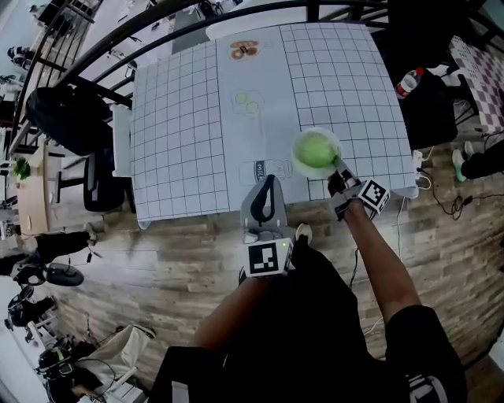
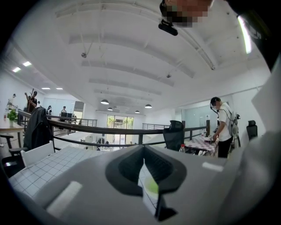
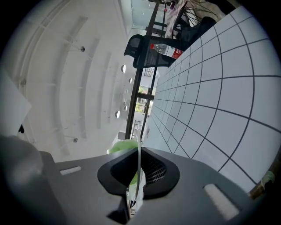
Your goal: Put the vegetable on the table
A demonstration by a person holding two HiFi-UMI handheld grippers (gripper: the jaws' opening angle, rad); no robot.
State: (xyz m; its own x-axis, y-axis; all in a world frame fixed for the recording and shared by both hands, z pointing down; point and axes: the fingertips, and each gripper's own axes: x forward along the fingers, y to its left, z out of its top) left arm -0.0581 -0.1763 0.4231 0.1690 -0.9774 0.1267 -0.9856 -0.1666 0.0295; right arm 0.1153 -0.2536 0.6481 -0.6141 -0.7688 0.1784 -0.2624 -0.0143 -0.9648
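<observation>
A white bowl (image 1: 298, 160) with a pale green leafy vegetable (image 1: 316, 149) in it hangs over the front right part of the gridded table (image 1: 181, 134). My right gripper (image 1: 340, 169) is shut on the bowl's near rim. In the right gripper view the thin white rim (image 3: 138, 149) runs between the jaws of the right gripper (image 3: 137, 169), and the vegetable (image 3: 122, 146) shows to its left. My left gripper (image 1: 266, 183) hovers at the table's front edge, shut with nothing in it. In the left gripper view, a sliver of the green vegetable (image 2: 151, 186) shows past the left gripper (image 2: 144, 169).
Two pale green slices (image 1: 246, 102) lie at the table's middle, and a brown item (image 1: 244, 50) sits near the far edge. A black chair (image 1: 63, 118) stands left of the table. A red-capped bottle (image 1: 409, 82) is off the right side. A dark railing (image 1: 157, 24) curves behind.
</observation>
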